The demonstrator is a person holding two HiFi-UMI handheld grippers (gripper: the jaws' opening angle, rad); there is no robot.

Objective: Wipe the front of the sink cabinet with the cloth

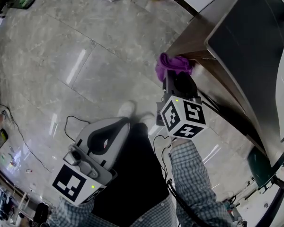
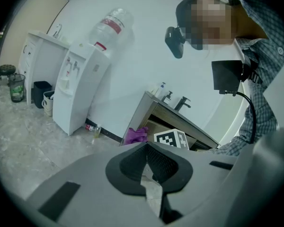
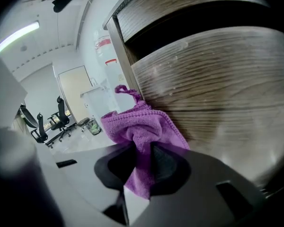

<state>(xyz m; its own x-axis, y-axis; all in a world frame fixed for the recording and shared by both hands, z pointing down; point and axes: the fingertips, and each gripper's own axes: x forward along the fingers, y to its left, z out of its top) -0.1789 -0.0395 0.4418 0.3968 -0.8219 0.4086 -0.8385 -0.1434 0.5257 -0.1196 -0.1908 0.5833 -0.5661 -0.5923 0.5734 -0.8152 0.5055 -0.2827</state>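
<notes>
Right gripper [image 3: 141, 150] clamps the purple cloth [image 3: 144, 122] against the sink cabinet front [image 3: 217, 93] (left gripper [image 2: 149, 169] closed, empty).

Plaid sleeve [image 1: 194, 174], grey tool [image 1: 122, 123], black-and-white marker cube [image 1: 73, 183].

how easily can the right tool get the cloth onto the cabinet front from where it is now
Probably yes, with little effort. The right tool is shut on the purple cloth, which bunches right at the wood cabinet front and seems to touch it. Nothing stands between them.
</notes>
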